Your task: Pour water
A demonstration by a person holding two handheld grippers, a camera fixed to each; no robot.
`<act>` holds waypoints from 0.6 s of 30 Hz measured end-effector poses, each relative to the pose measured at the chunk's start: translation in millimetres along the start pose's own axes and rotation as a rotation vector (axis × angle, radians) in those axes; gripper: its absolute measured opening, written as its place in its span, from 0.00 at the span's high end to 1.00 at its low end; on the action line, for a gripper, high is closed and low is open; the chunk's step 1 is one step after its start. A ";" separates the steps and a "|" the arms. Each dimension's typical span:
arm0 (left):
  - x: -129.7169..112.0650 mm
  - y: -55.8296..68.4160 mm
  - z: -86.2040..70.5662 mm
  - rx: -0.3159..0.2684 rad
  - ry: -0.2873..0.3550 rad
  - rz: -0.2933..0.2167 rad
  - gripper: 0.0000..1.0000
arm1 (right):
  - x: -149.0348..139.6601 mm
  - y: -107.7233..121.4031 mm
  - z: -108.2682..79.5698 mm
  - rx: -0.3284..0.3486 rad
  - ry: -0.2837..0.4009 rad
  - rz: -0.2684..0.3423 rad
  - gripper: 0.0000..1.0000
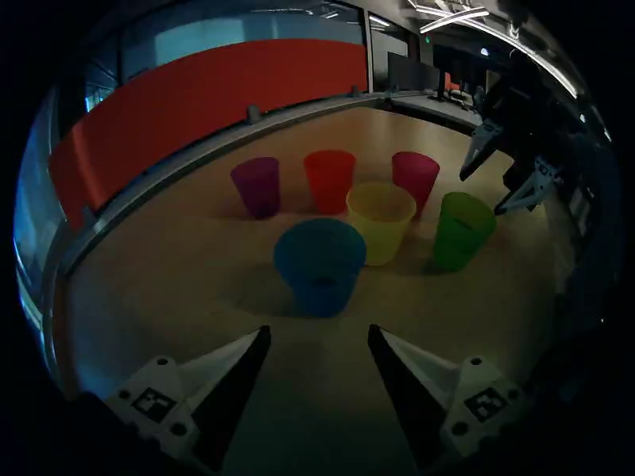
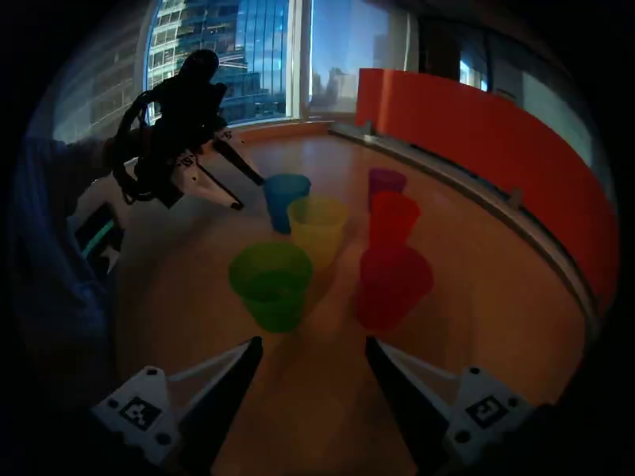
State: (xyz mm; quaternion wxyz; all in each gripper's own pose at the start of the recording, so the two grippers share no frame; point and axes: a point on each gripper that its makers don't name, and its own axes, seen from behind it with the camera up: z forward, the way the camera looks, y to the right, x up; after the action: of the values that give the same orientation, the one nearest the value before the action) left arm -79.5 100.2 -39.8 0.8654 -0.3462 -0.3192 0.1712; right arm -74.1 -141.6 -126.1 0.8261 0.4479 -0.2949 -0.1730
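Two open claws face six cups on the table [image 1: 182, 270]
Left claw [image 1: 319, 333], spread and empty, sits just short of the blue cup [image 1: 320, 266]; yellow cup [image 1: 381, 222] and green cup [image 1: 462, 230] stand behind, then purple cup [image 1: 256, 186], red cup [image 1: 329, 181] and pink cup [image 1: 414, 178] in a far row. Right claw [image 2: 313, 341], also spread and empty, faces the green cup

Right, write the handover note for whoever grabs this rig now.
Left claw: open, empty, facing the blue cup.
Right claw: open, empty, facing the green cup and pink cup.
Six cups stand upright, clustered on the table: those plus yellow cup, red cup, purple cup.
Done: no cup gripped, no pour visible.
To do: grip a cup and pour.
Whether any cup holds water is too dim to tell.
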 end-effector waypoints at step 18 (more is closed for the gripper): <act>7.6 -29.3 -33.4 0.179 0.160 -0.128 0.09 | 15.3 57.7 -32.3 -0.257 0.120 0.124 0.00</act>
State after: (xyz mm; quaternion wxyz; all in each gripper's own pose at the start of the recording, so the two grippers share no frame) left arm -49.3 67.2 -34.3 0.9247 -0.2589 -0.2542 0.1152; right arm -40.3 -98.3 -86.1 0.9019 0.3289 -0.2476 -0.1311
